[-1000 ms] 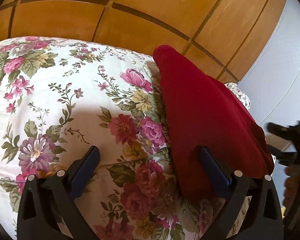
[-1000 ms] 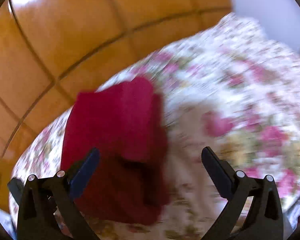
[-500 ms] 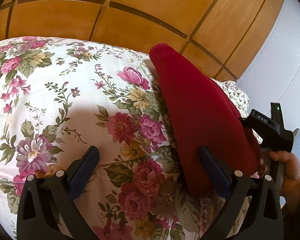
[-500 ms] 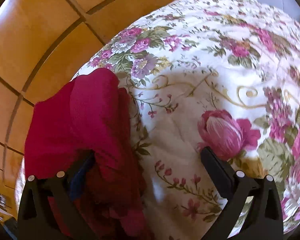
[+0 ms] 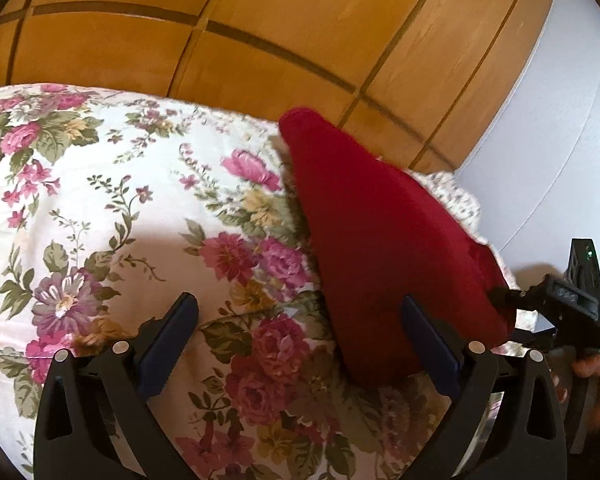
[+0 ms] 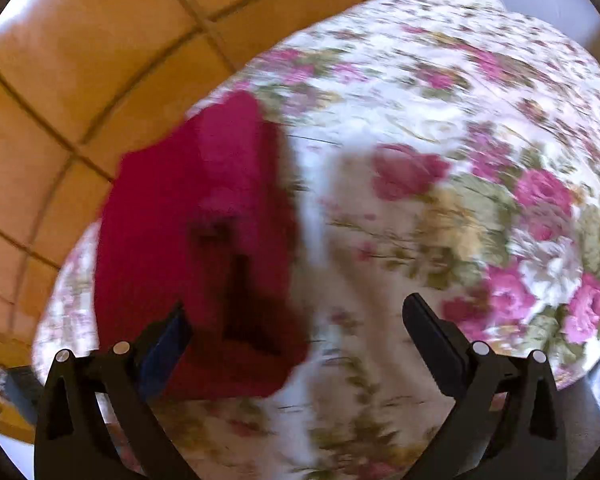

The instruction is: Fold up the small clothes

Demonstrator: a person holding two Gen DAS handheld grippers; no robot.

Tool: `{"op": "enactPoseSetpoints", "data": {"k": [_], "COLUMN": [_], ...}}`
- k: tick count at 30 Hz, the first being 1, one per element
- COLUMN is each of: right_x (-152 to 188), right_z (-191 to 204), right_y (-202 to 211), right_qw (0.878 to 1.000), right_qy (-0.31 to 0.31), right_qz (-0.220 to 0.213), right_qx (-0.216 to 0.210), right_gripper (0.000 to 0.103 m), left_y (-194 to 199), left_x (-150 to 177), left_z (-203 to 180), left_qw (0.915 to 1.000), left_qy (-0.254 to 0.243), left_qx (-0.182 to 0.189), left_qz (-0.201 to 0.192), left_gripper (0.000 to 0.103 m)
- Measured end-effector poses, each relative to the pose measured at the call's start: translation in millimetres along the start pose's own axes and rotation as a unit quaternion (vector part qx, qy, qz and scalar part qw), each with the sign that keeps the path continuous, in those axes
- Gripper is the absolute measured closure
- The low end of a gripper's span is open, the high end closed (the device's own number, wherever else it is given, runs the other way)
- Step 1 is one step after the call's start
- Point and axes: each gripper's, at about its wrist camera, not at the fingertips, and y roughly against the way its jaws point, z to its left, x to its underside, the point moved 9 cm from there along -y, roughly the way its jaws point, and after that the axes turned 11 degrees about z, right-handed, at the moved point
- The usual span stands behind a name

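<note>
Right wrist view: the right gripper (image 6: 296, 344), wide open and empty like the left gripper (image 5: 300, 340), has backed off the folded red garment (image 6: 196, 240), leaving it released.

A dark red garment (image 5: 384, 248) lies folded into a compact oblong on the flowered bedspread (image 5: 100, 216), near its edge.
</note>
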Motion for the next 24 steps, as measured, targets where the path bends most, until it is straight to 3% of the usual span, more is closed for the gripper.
{"op": "enactPoseSetpoints", "data": {"k": [3,9,15,24], "right_x": [-4.6,-2.5,-2.8,-12.1], "right_z": [-16.6,0.3,-2.0,19.6], "right_y": [-20.0,-7.6,-5.0,22.1], "right_qw": [0.999,0.998,1.0,0.998], "right_qy": [-0.036,0.027,-0.015,0.03], "right_qz": [0.023,-0.006,0.0,-0.051], "right_qx": [0.005,0.057,0.017,0.038], "right_gripper": [0.002,0.002,0.002,0.002], "left_y": [-9.1,-7.5,-6.3,-1.3], "left_x": [1.3,1.0,0.5,-7.0], "left_z": [1.0,5.0,4.4,3.2], "left_qw": [0.9996,0.9998,0.9998,0.9992], "left_qy": [-0.004,0.006,0.009,0.027], "left_qx": [-0.017,-0.004,0.004,0.012], "left_qz": [0.022,0.019,0.016,0.028], "left_gripper": [0.004,0.004,0.004,0.004]}}
